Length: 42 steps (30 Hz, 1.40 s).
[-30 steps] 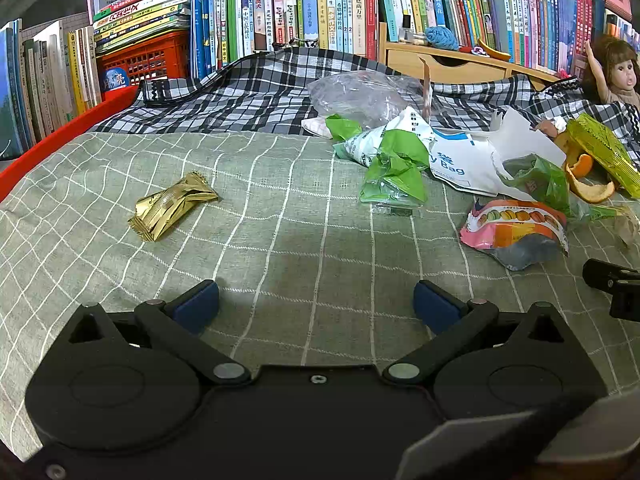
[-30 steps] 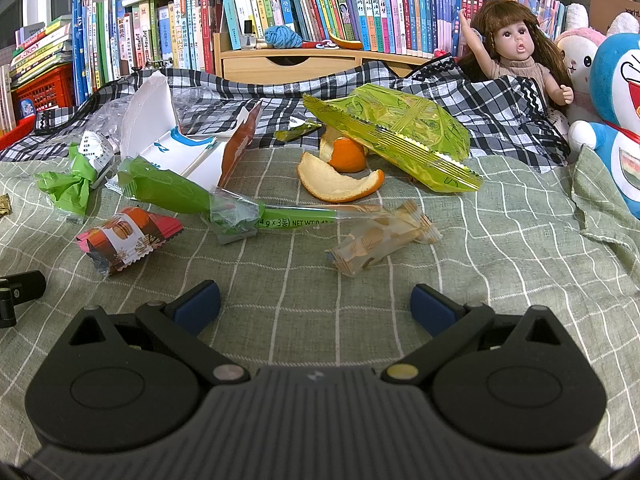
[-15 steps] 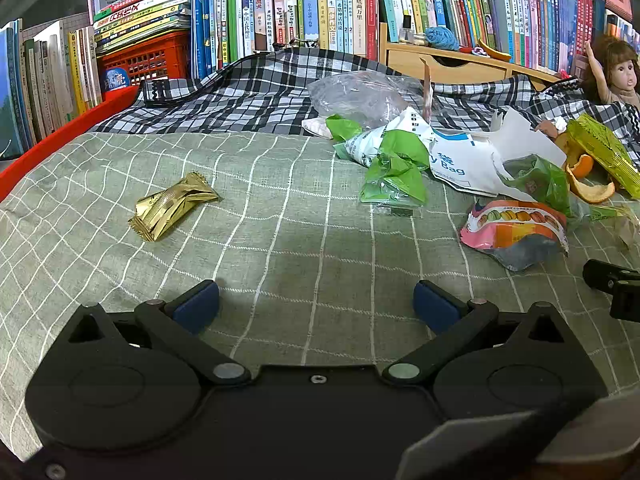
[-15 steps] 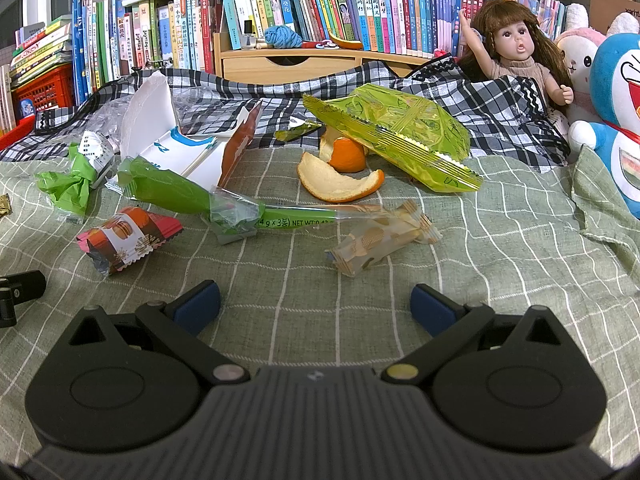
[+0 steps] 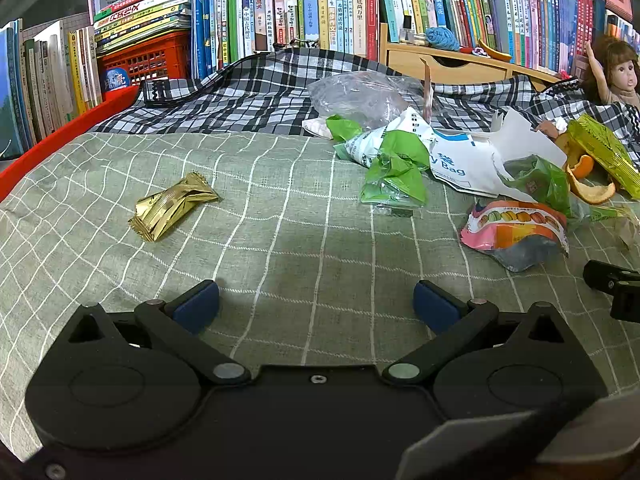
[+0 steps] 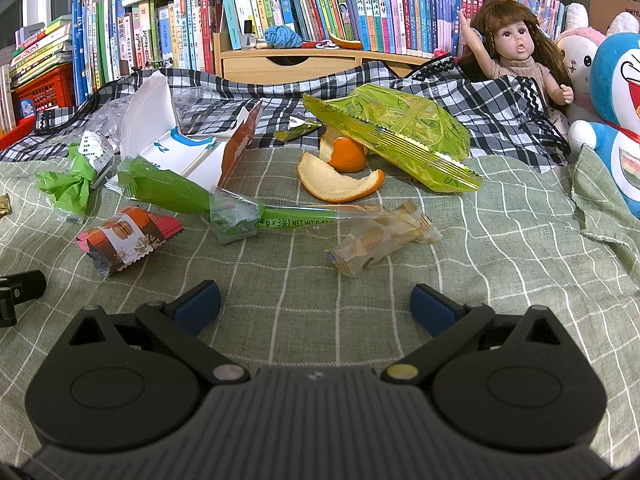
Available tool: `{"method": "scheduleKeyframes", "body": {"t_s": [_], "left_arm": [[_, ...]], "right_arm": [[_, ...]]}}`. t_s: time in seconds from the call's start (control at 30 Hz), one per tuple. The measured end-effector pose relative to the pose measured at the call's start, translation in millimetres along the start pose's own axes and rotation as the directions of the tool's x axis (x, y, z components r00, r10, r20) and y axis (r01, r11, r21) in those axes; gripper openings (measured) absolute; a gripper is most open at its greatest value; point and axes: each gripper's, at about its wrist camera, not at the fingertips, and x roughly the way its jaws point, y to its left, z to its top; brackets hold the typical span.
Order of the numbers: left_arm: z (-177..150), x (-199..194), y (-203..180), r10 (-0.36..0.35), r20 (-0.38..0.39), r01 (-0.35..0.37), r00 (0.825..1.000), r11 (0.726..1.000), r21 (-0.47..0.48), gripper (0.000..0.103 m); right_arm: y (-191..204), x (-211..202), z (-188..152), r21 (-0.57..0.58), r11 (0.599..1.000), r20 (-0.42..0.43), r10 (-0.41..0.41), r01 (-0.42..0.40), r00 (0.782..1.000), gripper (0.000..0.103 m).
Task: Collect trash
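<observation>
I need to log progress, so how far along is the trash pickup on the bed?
Nothing looks collected yet. Both the left hand-held gripper and the right hand-held gripper are open and empty above the cloth. All is left: gold wrapper, pink wrapper, green tube, cracker pack, peel, yellow-green bag, white bag. No bin in view.

Both my feeds are bright and evenly lit from overhead, colours vivid. A soft shadow falls on the green checked cloth (image 5: 280, 220) just ahead of the left gripper (image 5: 316, 306). Focus is sharp throughout; fisheye bending curves the bookshelf (image 6: 320, 8) and darkens the corners.
</observation>
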Motion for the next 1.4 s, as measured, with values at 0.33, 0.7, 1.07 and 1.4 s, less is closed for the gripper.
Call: {"method": "scheduleKeyframes", "body": {"t_s": [0.33,0.7,1.07,1.4], "left_arm": [[2.2,3.5,3.7,-0.001,0.003,0.001,1.0,1.0,-0.001,0.103],[3.1,3.5,0.0,0.011,0.01,-0.011,1.0,1.0,-0.009,0.103],[0.1,2.6,-1.2,0.02,0.019,-0.02,1.0,1.0,-0.02,0.103],[18.1,-14.7,8.8,-0.034,0.09,0.036,0.995,0.999,-0.023,0.103]], "right_arm": [[0.2,0.2,-0.1,0.001,1.0,0.0,0.001,-0.001,1.0,0.103],[0.0,0.8,-0.1,0.001,1.0,0.0,0.001,-0.001,1.0,0.103],[0.0,0.8,-0.4,0.002,1.0,0.001,0.002,-0.002,1.0,0.103],[-2.5,-7.1,4.7,0.006,0.999,0.018,0.033,-0.033,0.999,0.103]]}}
